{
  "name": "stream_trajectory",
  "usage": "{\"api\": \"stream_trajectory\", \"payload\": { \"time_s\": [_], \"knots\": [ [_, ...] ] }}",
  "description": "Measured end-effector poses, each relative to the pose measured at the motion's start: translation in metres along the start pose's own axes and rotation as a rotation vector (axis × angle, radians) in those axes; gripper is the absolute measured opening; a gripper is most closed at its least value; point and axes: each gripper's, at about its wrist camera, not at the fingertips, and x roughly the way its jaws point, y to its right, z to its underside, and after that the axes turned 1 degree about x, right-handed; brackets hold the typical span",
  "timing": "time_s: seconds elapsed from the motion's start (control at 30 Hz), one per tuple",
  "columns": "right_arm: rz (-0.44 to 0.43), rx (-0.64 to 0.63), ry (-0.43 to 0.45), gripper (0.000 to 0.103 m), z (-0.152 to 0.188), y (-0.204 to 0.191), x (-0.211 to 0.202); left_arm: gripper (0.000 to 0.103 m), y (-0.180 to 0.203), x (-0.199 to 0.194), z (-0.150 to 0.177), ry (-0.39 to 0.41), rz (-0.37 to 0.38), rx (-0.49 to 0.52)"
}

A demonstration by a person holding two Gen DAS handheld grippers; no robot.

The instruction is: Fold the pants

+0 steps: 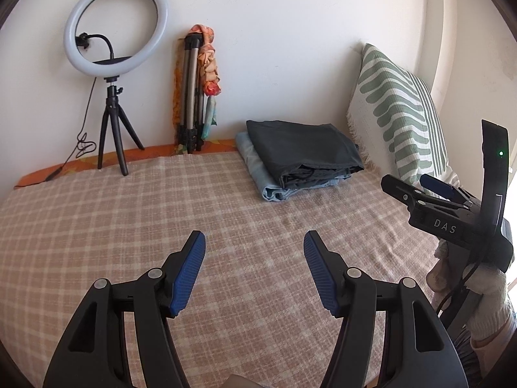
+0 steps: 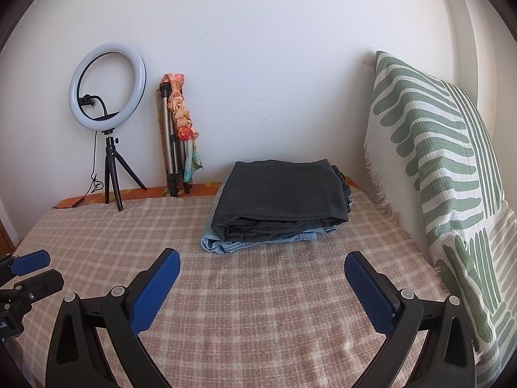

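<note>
Folded dark grey pants [image 1: 303, 150] [image 2: 281, 194] lie on top of folded light blue jeans [image 1: 258, 168] [image 2: 219, 242] at the back of the bed, near the wall. My left gripper [image 1: 254, 242] is open and empty, low over the checked blanket, short of the stack. My right gripper [image 2: 262, 263] is open and empty, in front of the stack. The right gripper also shows at the right edge of the left wrist view [image 1: 420, 190]. The left gripper's fingers [image 2: 29, 262] show at the left edge of the right wrist view.
The bed has a pink and beige checked blanket [image 1: 129, 220] [image 2: 242, 307]. A green and white patterned pillow [image 1: 397, 113] [image 2: 436, 161] leans at the right. A ring light on a small tripod [image 1: 113, 48] [image 2: 108, 87] and a folded tripod with a scarf [image 1: 197, 87] [image 2: 176, 135] stand against the wall.
</note>
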Motion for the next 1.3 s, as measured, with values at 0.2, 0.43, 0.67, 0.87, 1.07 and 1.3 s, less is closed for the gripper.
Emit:
{"api": "stream_trajectory", "payload": {
  "time_s": [0.2, 0.43, 0.67, 0.87, 1.07, 1.3],
  "knots": [
    [-0.011, 0.011, -0.006, 0.103, 0.0, -0.003, 0.007, 0.063, -0.006, 0.0, 0.004, -0.009, -0.031, 0.004],
    [0.006, -0.017, 0.004, 0.103, 0.004, -0.004, 0.007, 0.078, -0.01, -0.002, 0.009, -0.012, -0.064, -0.007],
    [-0.006, -0.008, 0.003, 0.103, 0.004, -0.006, 0.006, 0.08, -0.01, -0.005, 0.014, -0.015, -0.089, -0.001],
    [-0.007, -0.019, 0.016, 0.103, 0.004, -0.012, 0.003, 0.081, -0.013, -0.005, 0.016, -0.024, -0.115, -0.012],
    [-0.015, -0.019, 0.012, 0.103, 0.005, -0.013, 0.002, 0.081, -0.014, -0.003, 0.017, -0.028, -0.132, -0.015],
    [-0.015, -0.016, 0.012, 0.103, 0.005, -0.013, 0.002, 0.081, -0.014, -0.001, 0.017, -0.033, -0.129, -0.012]
  ]
}}
